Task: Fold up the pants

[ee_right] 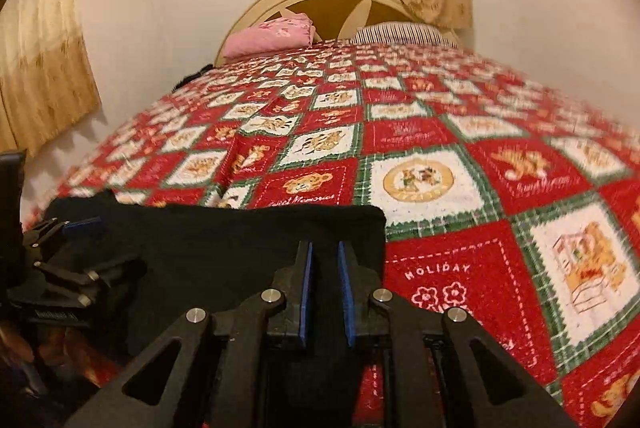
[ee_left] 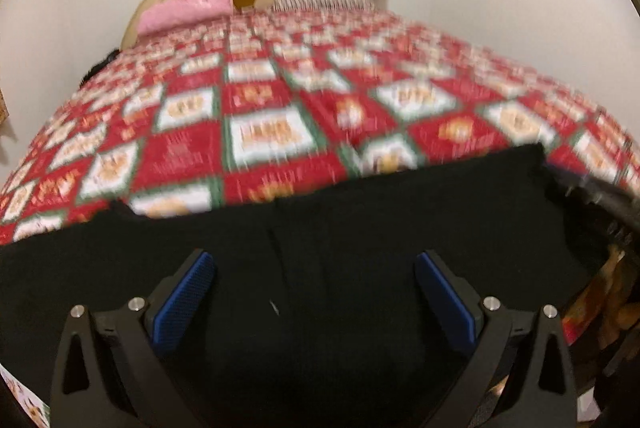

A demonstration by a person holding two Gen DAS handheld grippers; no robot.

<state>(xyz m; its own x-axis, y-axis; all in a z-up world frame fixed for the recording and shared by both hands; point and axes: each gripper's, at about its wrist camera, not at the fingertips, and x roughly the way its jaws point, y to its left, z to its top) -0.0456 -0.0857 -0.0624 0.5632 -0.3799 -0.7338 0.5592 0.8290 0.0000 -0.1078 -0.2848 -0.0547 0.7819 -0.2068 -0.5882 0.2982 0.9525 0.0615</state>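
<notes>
The black pants (ee_right: 224, 248) lie flat at the bed's (ee_right: 460, 147) near edge; the left claw (ee_left: 316, 292) gapes wide above them; the right claw (ee_right: 325, 292) stands narrow, seemingly pinching cloth near their corner; soft, limp, light fabric, best gripped at corners.

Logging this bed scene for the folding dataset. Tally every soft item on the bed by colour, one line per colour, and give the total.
Black: 1, the pants at the near edge.
Pink: 1, the pink pillow by the headboard.
Striped white: 1, the striped pillow beside it.
Red, white and green: 1, the checked blanket covering the bed.
Total: 4
</notes>
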